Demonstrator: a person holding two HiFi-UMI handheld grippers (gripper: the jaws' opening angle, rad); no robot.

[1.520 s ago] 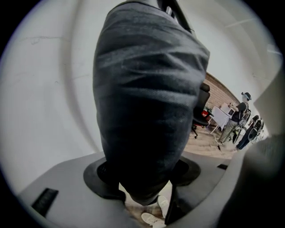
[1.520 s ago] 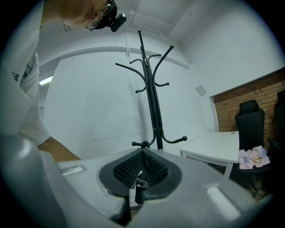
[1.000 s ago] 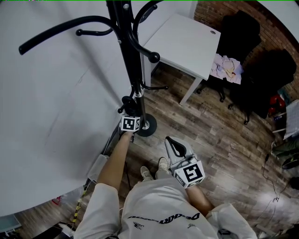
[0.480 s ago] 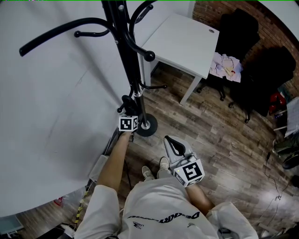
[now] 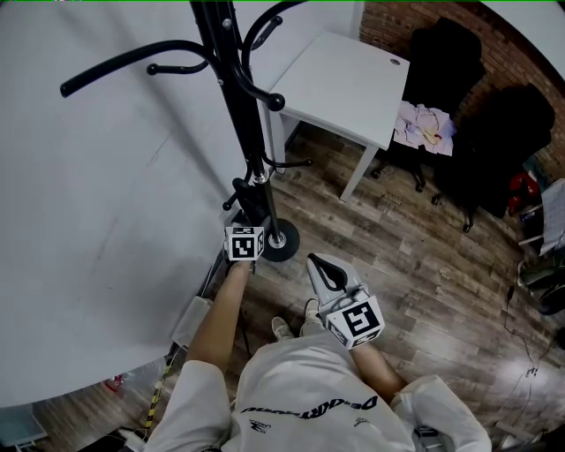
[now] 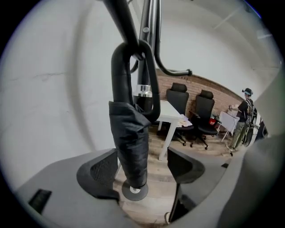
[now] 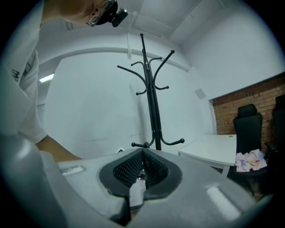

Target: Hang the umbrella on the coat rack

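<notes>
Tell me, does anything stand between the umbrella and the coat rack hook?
Nothing visible does. The umbrella already hangs by its curved handle from a hook of the coat rack. It dangles between the jaws of the left gripper, which have just been opening and do not press on it.

This looks like an office or studio workroom. A plain white wall runs along the left, and a red brick wall closes the far right side. The floor is laid in wood-look planks. A white worktop on slim legs stands at the far side near the brick. Two black swivel chairs stand just beside it, one carrying a heap of pale cloth. A black coat rack stands by the white wall. In the left gripper view, a person stands far off by another white table.
</notes>
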